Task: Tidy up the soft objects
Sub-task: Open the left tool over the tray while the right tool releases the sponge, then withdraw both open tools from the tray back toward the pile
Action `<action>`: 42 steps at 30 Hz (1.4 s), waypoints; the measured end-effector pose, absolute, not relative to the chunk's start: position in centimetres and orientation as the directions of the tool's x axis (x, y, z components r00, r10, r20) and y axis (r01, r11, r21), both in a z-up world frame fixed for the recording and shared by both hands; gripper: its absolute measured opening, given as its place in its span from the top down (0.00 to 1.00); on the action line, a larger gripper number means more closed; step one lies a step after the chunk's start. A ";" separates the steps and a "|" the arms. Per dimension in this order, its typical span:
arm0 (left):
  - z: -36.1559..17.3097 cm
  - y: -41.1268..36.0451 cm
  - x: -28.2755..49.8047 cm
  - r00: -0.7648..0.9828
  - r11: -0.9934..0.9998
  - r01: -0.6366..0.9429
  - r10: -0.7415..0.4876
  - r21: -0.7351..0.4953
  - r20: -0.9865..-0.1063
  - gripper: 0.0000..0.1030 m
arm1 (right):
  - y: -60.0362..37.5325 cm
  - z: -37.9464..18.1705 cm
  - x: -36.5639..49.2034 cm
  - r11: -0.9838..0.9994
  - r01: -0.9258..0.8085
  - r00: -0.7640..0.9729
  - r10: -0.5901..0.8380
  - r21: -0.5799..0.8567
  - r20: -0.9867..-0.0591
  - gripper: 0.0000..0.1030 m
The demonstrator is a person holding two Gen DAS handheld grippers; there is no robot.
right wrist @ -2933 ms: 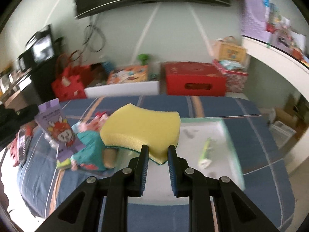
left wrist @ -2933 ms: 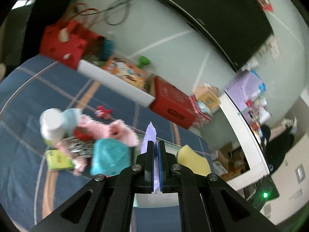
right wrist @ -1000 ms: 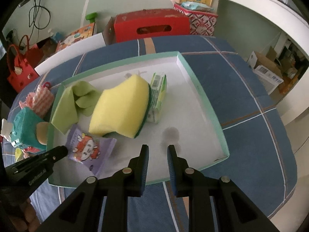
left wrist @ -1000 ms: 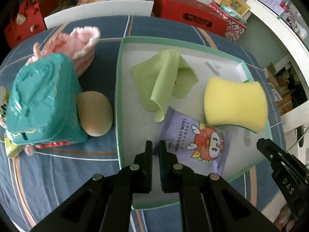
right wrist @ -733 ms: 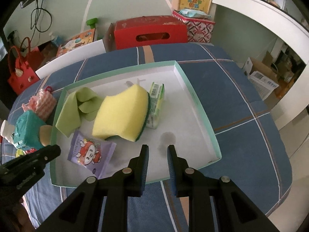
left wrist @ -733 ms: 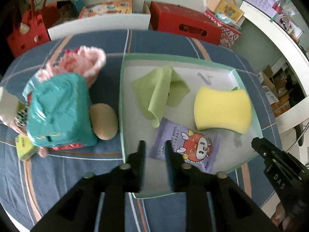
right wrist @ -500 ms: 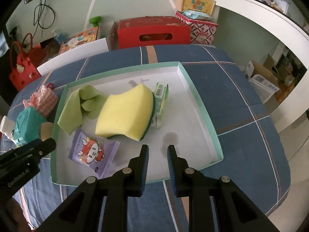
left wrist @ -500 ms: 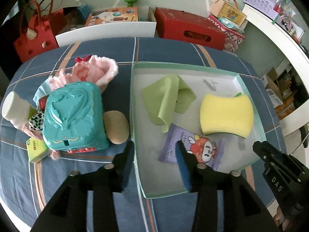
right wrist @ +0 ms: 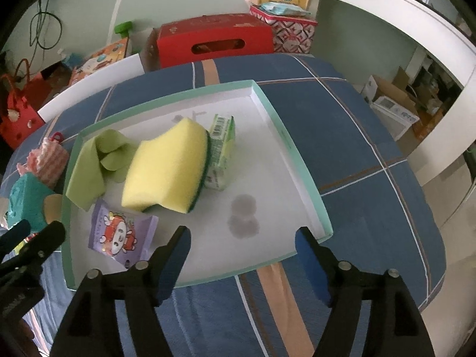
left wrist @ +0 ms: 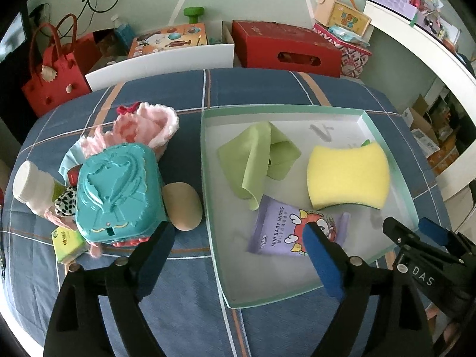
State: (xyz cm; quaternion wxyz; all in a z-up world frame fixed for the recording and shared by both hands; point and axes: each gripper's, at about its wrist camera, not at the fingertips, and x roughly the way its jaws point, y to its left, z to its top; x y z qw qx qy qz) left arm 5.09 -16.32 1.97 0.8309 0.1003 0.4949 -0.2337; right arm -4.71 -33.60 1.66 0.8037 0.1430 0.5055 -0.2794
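left gripper [left wrist: 235, 235] jaws opening, empty, above tray [left wrist: 383, 139] near rim (wipes pack [left wrist: 285, 230] released), right gripper [right wrist: 242, 242] opening, empty, bare tray floor ahead

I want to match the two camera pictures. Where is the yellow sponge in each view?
Left wrist view: the yellow sponge lies flat at the right of the tray.
Right wrist view: the yellow sponge is at centre-left, leaning on a green packet.
Shared landmark: the purple wipes pack, just in front of the sponge.
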 end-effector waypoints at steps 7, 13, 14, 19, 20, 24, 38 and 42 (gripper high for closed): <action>3.0 -15.7 5.0 0.436 0.875 0.479 -0.305 -0.069 -0.847 0.13 | -33.8 1.6 -4.8 0.794 0.606 0.332 -0.305 -0.046 -0.893 0.10; 4.6 -14.3 4.9 0.456 0.881 0.463 -0.334 -0.101 -0.825 0.12 | -33.6 2.0 -4.7 0.797 0.602 0.344 -0.318 -0.053 -0.883 0.00; 5.0 -13.9 4.9 0.464 0.882 0.459 -0.338 -0.105 -0.819 0.12 | -33.4 2.0 -4.6 0.801 0.596 0.344 -0.320 -0.057 -0.883 0.00; 6.8 -11.4 5.6 0.497 0.896 0.426 -0.346 -0.124 -0.796 0.12 | -32.4 2.1 -4.1 0.822 0.565 0.355 -0.323 -0.074 -0.877 0.00; 7.1 -10.7 5.8 0.504 0.902 0.414 -0.342 -0.126 -0.793 0.12 | -32.2 2.2 -4.0 0.825 0.560 0.358 -0.324 -0.076 -0.876 0.00; 7.7 -6.4 8.0 0.549 0.947 0.293 -0.280 -0.133 -0.787 0.12 | -31.4 2.4 -3.6 0.835 0.544 0.370 -0.321 -0.076 -0.872 0.00; 4.9 8.8 12.0 0.546 0.987 -0.133 0.000 -0.086 -0.838 0.12 | -26.6 3.2 -1.2 0.895 0.445 0.446 -0.250 -0.030 -0.859 0.00; 4.4 11.1 12.1 0.533 0.977 -0.192 0.024 -0.093 -0.846 0.12 | -24.0 4.0 0.0 0.923 0.384 0.490 -0.204 0.000 -0.848 0.00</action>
